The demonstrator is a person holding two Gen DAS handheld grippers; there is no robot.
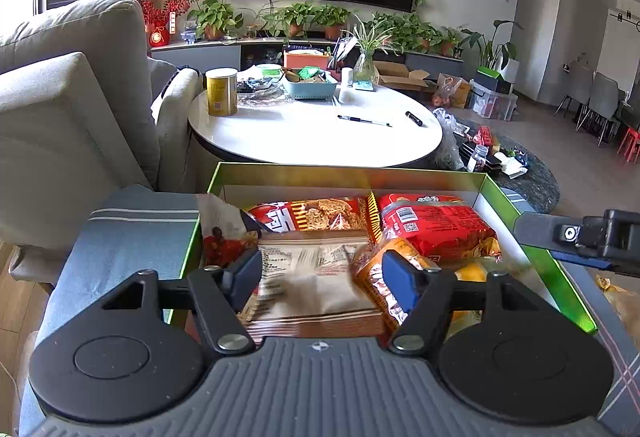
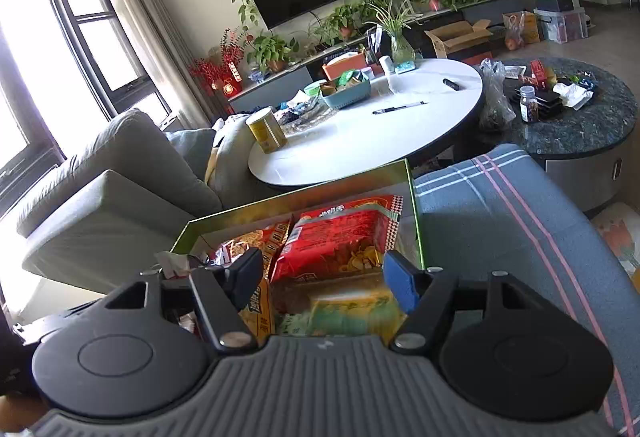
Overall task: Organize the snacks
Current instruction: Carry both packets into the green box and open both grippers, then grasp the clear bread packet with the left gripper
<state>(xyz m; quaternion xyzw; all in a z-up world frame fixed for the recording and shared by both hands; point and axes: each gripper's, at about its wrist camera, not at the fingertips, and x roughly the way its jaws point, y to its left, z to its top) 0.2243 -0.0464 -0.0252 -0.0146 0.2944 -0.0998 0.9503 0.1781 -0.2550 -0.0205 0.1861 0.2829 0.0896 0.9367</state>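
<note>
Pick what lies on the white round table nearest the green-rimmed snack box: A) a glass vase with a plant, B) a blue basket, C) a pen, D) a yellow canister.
D: the yellow canister stands at the near left edge of the white round table, closer to the green-rimmed snack box than the pen, blue basket or vase.
</note>
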